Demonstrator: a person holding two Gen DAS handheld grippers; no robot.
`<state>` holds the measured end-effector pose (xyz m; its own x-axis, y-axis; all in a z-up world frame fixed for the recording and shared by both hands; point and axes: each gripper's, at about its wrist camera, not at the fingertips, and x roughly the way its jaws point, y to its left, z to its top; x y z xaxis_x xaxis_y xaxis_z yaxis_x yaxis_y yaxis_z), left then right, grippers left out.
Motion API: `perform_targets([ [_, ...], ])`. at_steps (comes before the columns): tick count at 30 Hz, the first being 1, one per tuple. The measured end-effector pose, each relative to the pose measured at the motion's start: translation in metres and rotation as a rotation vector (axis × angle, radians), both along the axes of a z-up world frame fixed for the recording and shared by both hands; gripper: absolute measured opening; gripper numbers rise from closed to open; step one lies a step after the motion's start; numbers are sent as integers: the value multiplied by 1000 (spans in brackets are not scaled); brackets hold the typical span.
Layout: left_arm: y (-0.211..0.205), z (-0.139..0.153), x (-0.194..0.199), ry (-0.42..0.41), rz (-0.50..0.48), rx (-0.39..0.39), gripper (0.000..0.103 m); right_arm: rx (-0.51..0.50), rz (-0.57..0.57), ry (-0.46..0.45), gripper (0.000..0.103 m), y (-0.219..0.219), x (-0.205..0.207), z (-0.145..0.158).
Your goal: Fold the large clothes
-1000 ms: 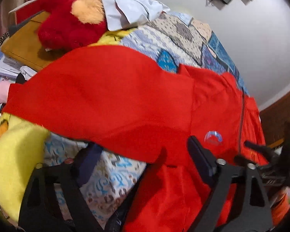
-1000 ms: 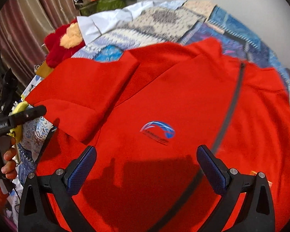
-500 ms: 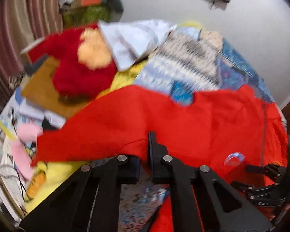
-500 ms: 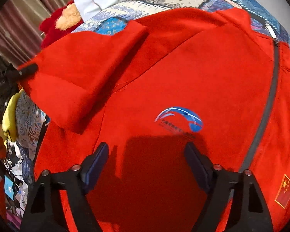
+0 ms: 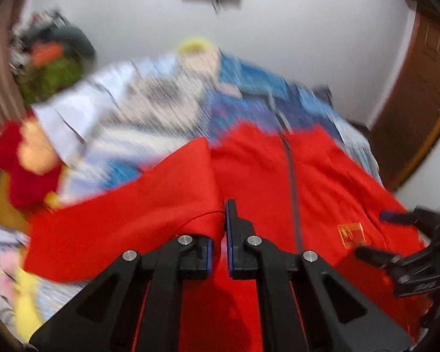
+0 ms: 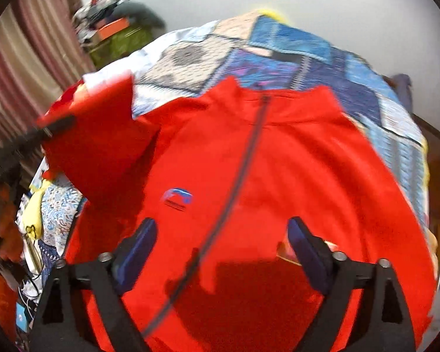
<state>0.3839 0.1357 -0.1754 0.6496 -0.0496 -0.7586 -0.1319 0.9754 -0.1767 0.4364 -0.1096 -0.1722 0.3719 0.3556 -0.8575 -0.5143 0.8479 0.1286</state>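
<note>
the left tongs (image 5: 219, 234) are pinched nearly shut on a fold of red cloth — the edge of the sleeve (image 5: 126, 220) of the red jacket (image 5: 322, 182). a ridge of fabric rises between the two blue pads and drapes off to the left of that view. from the right wrist view the same sleeve (image 6: 94, 135) hangs lifted off the bed, with a dark finger tip at its upper edge, while the body of the jacket (image 6: 278, 161) lies flat and face up, its dark zip (image 6: 243, 158) running down the middle and a small blue logo (image 6: 177, 198) beside it.

the right tongs (image 6: 221, 242) stand wide, their jaws opening, with nothing pressed between the pads; they hover over the lower front of the jacket, straddling the zip line. whether the tips brush the cloth cannot be told through the blur.

the jacket is spread on a patchwork quilt (image 6: 278, 50) covering the bed, collar towards the far wall. a red plush toy (image 5: 17, 170) and a white cloth (image 5: 82, 102) sit beyond the sleeve at the left, and a heap of odds and ends lies by the curtain (image 6: 29, 58).

the step in hand looks like the first sleeve fold — carrying the sleeve across onto the chest. the next move calls for laying it flat over the front without dragging the body out of line, with the right tongs likely needed to pin the front down or smooth it; then the left tongs can let go.
</note>
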Motion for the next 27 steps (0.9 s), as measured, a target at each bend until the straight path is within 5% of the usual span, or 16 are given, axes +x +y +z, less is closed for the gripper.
perform_targets([
  [3, -18, -43, 12, 128, -36, -50, 6, -26, -29, -1, 93, -30, -3, -4],
  [6, -36, -86, 18, 247, -64, -22, 6, -43, -55, 4, 93, -57, -11, -11],
  [10, -45, -110, 10, 341, -91, -39, 26, -54, -75, -3, 93, -84, -25, -16],
  [11, -43, -108, 5, 334, -82, -37, 31, -50, -76, 2, 94, -89, -27, -17],
  [13, -34, -97, -6, 314, -73, -52, 59, -50, -76, 7, 95, -94, -31, -19],
  [19, 29, -44, -53, 172, 33, -101, 78, -25, -88, 13, 96, -92, -36, -23],
  [22, 76, -31, -73, 127, 153, -90, 78, 3, -86, 31, 96, -83, -35, -25],
  [27, 147, -50, -92, 156, 336, -168, 78, 34, -80, 49, 96, -64, -34, -26],
])
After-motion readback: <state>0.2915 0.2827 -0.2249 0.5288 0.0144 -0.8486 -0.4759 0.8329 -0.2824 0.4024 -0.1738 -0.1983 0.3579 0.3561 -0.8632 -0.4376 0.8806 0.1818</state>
